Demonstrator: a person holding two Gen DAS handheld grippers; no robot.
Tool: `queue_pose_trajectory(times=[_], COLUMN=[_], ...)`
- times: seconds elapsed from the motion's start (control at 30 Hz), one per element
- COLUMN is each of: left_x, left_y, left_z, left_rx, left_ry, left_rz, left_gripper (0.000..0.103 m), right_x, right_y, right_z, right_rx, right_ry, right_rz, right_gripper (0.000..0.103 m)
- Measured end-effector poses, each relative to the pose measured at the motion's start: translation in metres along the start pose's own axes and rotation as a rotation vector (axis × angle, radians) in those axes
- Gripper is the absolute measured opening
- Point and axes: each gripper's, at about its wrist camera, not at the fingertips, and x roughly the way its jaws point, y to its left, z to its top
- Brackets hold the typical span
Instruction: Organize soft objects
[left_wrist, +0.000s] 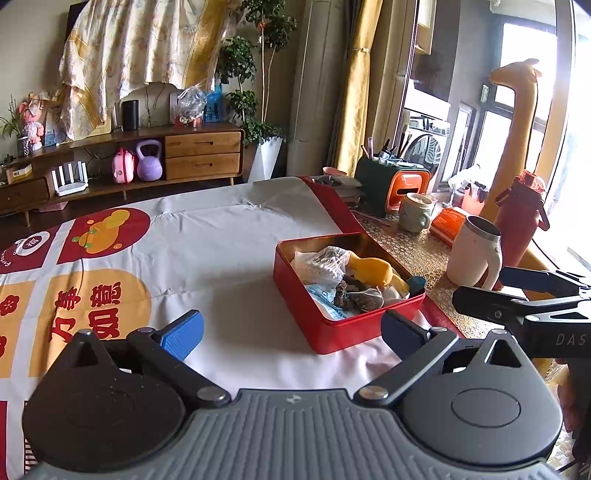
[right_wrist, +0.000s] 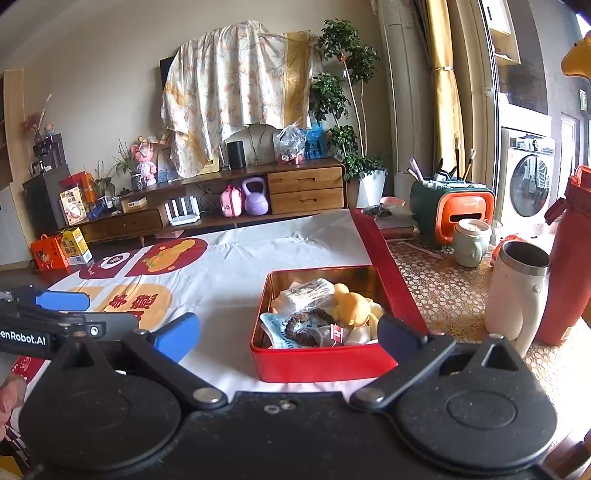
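Note:
A red tin box (left_wrist: 334, 334) (right_wrist: 317, 360) stands on the white printed cloth. It holds soft things: a yellow plush toy (left_wrist: 371, 269) (right_wrist: 352, 304), a clear plastic packet (left_wrist: 327, 260) (right_wrist: 308, 291), a dark braided band (left_wrist: 349, 291) (right_wrist: 299, 328) and a light blue packet (right_wrist: 277, 325). My left gripper (left_wrist: 291, 330) is open and empty, just before the box's near left corner. My right gripper (right_wrist: 288, 334) is open and empty, its fingers on either side of the box's near wall. Each gripper shows at the edge of the other's view.
A white mug (left_wrist: 476, 254) (right_wrist: 517, 291) and a red bottle (left_wrist: 517, 218) (right_wrist: 569, 273) stand right of the box on a patterned mat. A green cup (right_wrist: 471, 242) and an orange-green organizer (right_wrist: 454, 206) stand behind. The cloth (left_wrist: 221, 240) spreads to the left.

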Motion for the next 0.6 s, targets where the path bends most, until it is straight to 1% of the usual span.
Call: queue_pose_trajectory(times=[0.17, 0.33, 0.6], left_x=[-0.0004, -0.0017, -0.0047], left_y=[0.0024, 0.0027, 0.0009], left_z=[-0.0006, -0.0013, -0.0014], left_rx=[-0.019, -0.015, -0.010], left_ry=[0.005, 0.000, -0.012], left_rz=[-0.001, 0.012, -0.004], left_gripper=[0.103, 0.103, 0.103], right_x=[-0.0016, -0.0028, -0.0032], right_y=[0.0020, 0.0044, 0.0083], right_z=[0.0005, 0.0000, -0.0002], right_rx=[0.000, -0.003, -0.003], right_ry=[-0.006, -0.008, -0.003], right_rz=[0.004, 0.007, 0.011], right_gripper=[0.103, 0.103, 0.103])
